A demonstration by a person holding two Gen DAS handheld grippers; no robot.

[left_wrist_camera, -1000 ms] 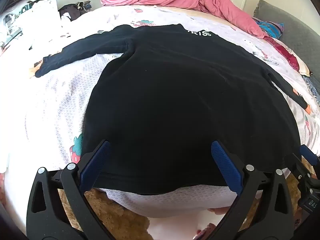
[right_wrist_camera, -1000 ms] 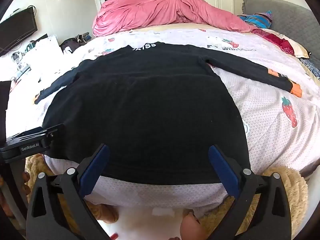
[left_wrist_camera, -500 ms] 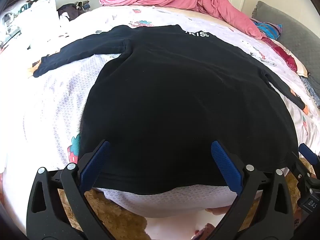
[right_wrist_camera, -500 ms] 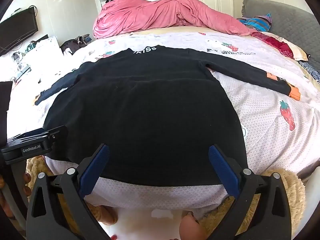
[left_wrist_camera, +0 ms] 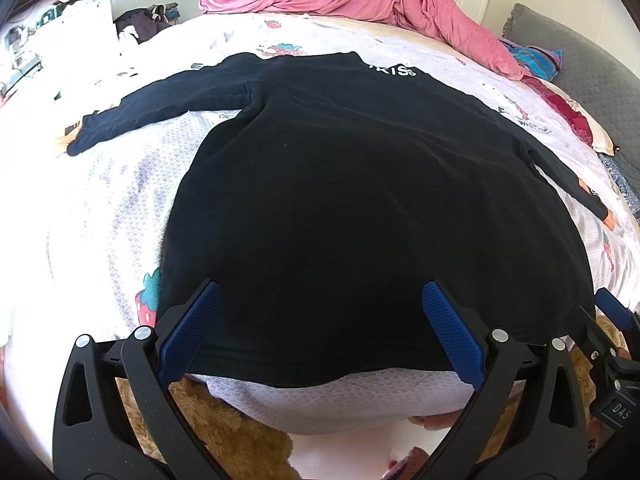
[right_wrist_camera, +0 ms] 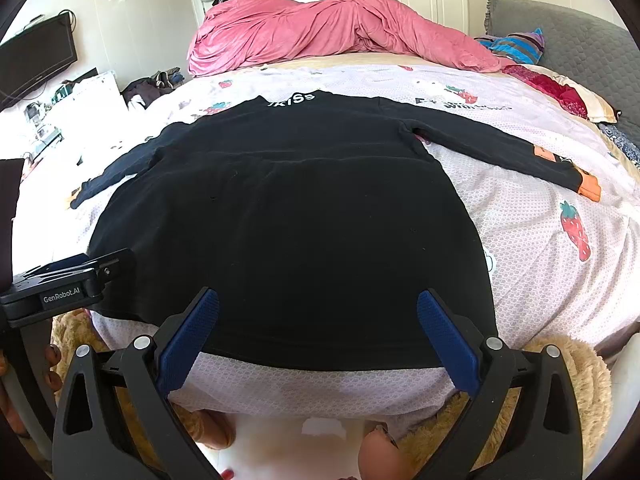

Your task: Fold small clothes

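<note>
A black long-sleeved top [left_wrist_camera: 352, 200] lies flat on the bed, hem toward me, sleeves spread out to both sides, white lettering at the collar. It also shows in the right wrist view [right_wrist_camera: 296, 232]. My left gripper [left_wrist_camera: 320, 312] is open and empty, hovering just above the hem. My right gripper [right_wrist_camera: 318, 320] is open and empty over the hem further right. The left gripper's body [right_wrist_camera: 68, 284] shows at the left of the right wrist view.
The bed sheet [right_wrist_camera: 540, 248] is white with strawberry prints. A pink duvet [right_wrist_camera: 340, 28] is bunched at the far end. A grey headboard [right_wrist_camera: 580, 40] and pillows are at right. A brown fluffy rug [left_wrist_camera: 240, 432] lies below the bed edge. Cluttered furniture stands at left.
Both grippers have drifted slightly forward and up over the hem. The top has not moved.
</note>
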